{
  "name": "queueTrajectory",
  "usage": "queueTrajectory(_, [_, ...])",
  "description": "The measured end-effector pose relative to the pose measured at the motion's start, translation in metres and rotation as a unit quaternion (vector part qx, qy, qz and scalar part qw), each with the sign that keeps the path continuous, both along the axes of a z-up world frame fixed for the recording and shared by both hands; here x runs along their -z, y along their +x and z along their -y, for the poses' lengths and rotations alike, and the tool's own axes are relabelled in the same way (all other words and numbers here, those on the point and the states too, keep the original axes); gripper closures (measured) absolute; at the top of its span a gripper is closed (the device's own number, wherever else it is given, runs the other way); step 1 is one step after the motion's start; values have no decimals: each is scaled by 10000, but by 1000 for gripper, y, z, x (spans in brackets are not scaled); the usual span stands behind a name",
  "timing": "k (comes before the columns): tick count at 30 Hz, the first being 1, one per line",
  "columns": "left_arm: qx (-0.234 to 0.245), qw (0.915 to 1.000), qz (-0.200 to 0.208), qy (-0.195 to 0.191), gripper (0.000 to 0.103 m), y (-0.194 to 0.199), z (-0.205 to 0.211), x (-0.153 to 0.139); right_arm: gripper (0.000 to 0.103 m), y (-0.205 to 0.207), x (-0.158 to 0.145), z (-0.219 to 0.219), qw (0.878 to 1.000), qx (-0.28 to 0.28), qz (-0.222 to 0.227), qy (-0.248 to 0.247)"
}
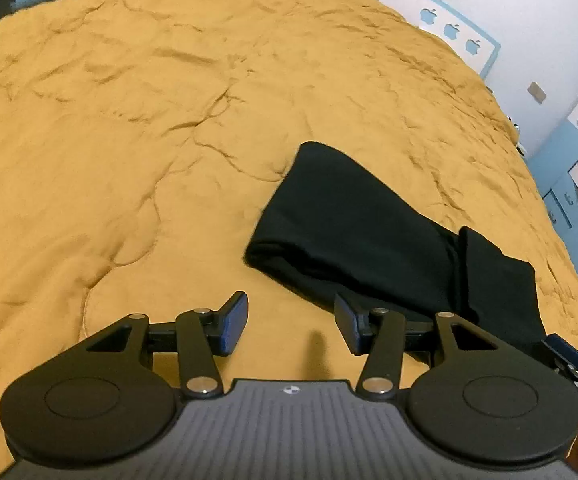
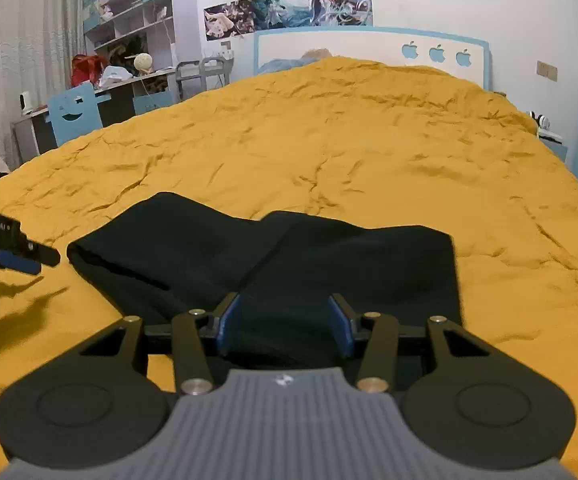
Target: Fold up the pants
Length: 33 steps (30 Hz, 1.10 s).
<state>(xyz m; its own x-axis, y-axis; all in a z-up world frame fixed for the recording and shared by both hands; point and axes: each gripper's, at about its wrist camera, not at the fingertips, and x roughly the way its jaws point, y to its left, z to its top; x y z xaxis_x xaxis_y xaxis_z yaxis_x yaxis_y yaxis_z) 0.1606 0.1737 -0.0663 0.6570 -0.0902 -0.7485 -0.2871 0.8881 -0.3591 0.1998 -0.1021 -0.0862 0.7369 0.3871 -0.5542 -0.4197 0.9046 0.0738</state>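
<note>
Pants (image 2: 289,256) lie folded on the bed (image 2: 369,152); with my left gripper (image 1: 291,322) and right gripper (image 2: 285,320) both spread and empty, I'd regrip the near fold edge evenly.

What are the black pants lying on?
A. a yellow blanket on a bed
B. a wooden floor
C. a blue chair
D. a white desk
A: the folded black pants lie flat on the wrinkled yellow blanket that covers the bed, with blanket showing all around them in both views.
</note>
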Motion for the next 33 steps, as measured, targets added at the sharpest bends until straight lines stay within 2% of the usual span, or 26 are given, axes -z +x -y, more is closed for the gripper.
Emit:
queueTrajectory(7, [2,9997,1,-244,41,12,-11,20,58,24,7,-34,9997,210,126,41])
queueTrajectory(12, [20,9988,172,-452,29,19,-14,29,56,41,29,-44,9982,583,98,92])
queueTrajectory(15, [16,9974,276,-660,22,23,-17,39,53,46,54,-47,9985,551,-70,17])
queueTrajectory(19, [-123,9939,394,-1020,21,33,-27,49,53,43,63,-44,9985,537,16,135])
queueTrajectory(24, [-497,9806,648,-1781,21,43,-42,63,52,45,66,-44,9985,533,-20,152])
queueTrajectory(28, [-600,9728,747,-2107,30,52,-45,71,52,44,67,-44,9985,536,-1,124])
queueTrajectory(31, [-608,9715,745,-2166,44,57,-46,75,52,43,68,-43,9984,543,5,134])
queueTrajectory(33, [-652,9689,724,-2274,74,58,-48,80,52,43,68,-43,9984,547,6,138])
